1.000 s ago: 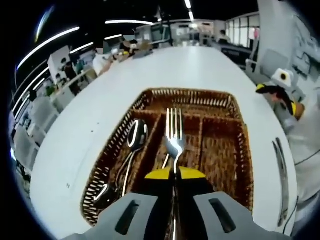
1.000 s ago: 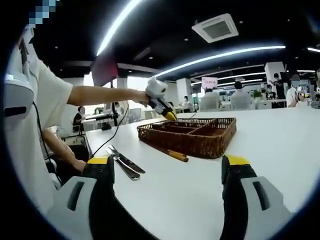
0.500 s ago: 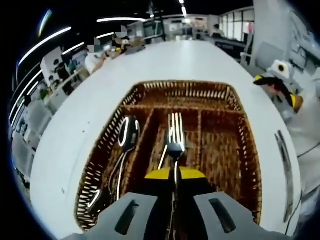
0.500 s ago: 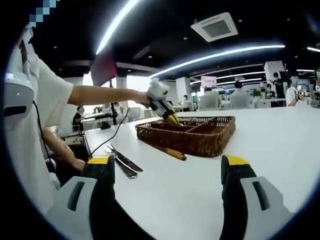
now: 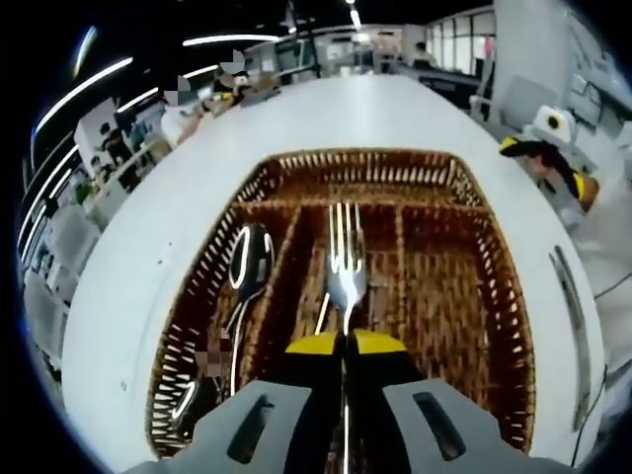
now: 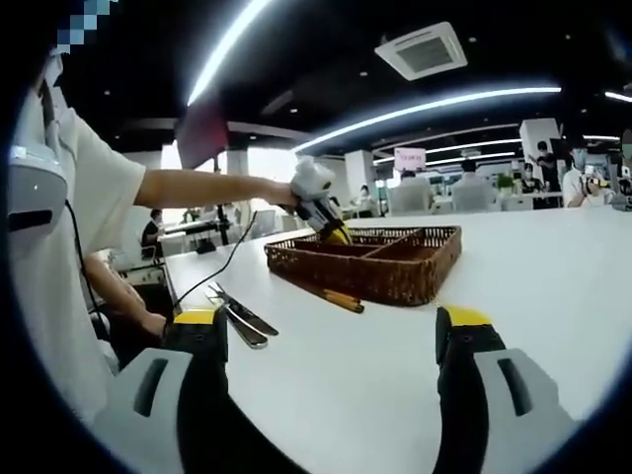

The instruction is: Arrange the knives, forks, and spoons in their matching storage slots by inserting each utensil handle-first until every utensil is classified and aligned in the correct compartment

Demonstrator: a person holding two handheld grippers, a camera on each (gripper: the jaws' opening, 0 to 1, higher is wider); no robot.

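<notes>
My left gripper (image 5: pixel 345 343) is shut on a silver fork (image 5: pixel 344 259), tines pointing away, held over the middle slot of the brown wicker tray (image 5: pixel 464 188). Spoons (image 5: pixel 248 265) lie in the tray's left slot; the right slot shows bare weave. In the right gripper view, my right gripper (image 6: pixel 326 331) stands open above the white table (image 6: pixel 553 276), with nothing between its jaws. The left gripper (image 6: pixel 318 205) reaches into the wicker tray (image 6: pixel 395 276) from the left. Two knives (image 6: pixel 237 318) lie on the table near the front edge, also seen as a knife (image 5: pixel 571 331) right of the tray.
A brown stick-like piece (image 6: pixel 331 297) lies along the tray's near side. A person's arm (image 6: pixel 197 186) and white shirt fill the left of the right gripper view. Desks, chairs and people stand beyond the long table.
The left gripper with the fork has shifted slightly over the middle slot, the tray looming closer. The right gripper has stayed open and nearly still.
</notes>
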